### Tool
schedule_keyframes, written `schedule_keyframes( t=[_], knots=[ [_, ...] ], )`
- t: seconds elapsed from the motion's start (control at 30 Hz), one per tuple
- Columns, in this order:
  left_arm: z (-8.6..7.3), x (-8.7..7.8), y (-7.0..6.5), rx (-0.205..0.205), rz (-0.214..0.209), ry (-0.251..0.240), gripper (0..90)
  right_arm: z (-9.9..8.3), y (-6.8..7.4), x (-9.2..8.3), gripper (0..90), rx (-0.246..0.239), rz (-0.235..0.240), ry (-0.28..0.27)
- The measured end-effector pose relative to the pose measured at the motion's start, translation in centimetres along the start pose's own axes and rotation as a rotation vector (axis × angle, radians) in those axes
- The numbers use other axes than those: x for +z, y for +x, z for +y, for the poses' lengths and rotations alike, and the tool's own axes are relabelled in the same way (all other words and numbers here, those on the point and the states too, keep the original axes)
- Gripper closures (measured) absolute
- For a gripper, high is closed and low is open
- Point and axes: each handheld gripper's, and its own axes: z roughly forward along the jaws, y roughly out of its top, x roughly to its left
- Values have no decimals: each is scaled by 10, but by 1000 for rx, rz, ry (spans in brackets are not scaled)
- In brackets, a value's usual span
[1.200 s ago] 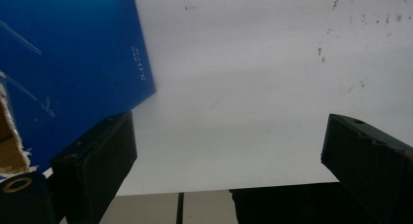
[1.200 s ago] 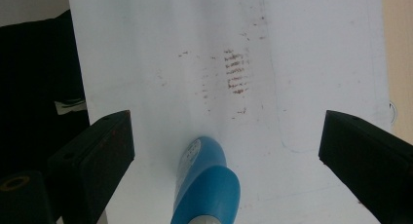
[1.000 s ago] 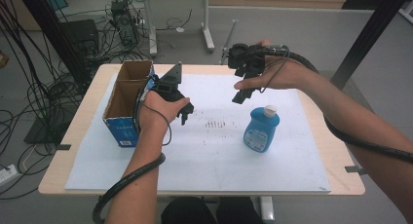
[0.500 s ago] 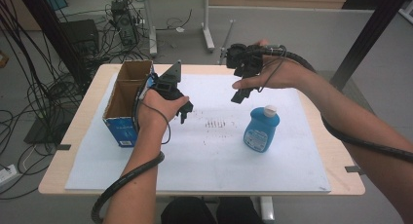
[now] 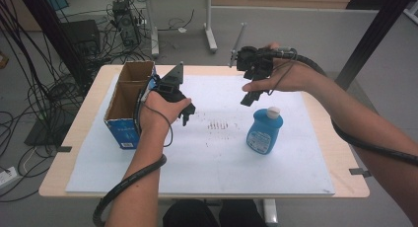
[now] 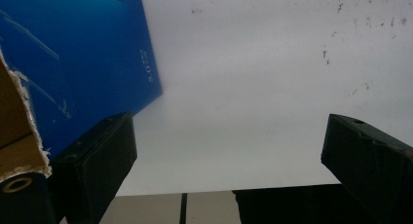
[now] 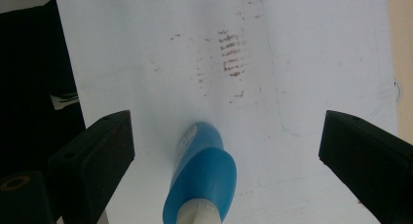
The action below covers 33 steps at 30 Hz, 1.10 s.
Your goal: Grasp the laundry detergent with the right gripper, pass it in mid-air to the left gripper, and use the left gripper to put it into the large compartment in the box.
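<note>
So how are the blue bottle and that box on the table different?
The bottle is small, rounded plastic with a white cap; the box is larger, long, squared cardboard. The bottle is capped shut, while the box is open on top and looks empty. The bottle stands below the right gripper; the box sits at the table's left, beside the left gripper. Both are blue outside and rest upright on the white sheet.

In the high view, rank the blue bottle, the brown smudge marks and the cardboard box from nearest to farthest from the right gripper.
From the right gripper:
1. Blue bottle, just below it.
2. Brown smudge marks, mid-sheet, to its left.
3. Cardboard box, at the table's left edge.
</note>
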Motion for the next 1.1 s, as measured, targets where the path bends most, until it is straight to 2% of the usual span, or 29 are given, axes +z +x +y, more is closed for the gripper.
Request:
schedule_keyframes(
  t=[0.2, 0.4, 0.77, 1.1],
  knots=[
    [0, 0, -1, 0, 6, 0, 64, -15, -2, -1, 58, 23, 1, 11],
    [-1, -1, -6, 3, 4, -2, 64, -41, -3, -2, 57, 63, 0, 7],
    [-2, -4, -14, 17, 5, -8, 64, -80, 0, -8, 57, 114, 2, 21],
    [-5, -8, -13, 8, 5, -19, 59, -109, 3, -15, 56, 162, -1, 19]
  ],
)
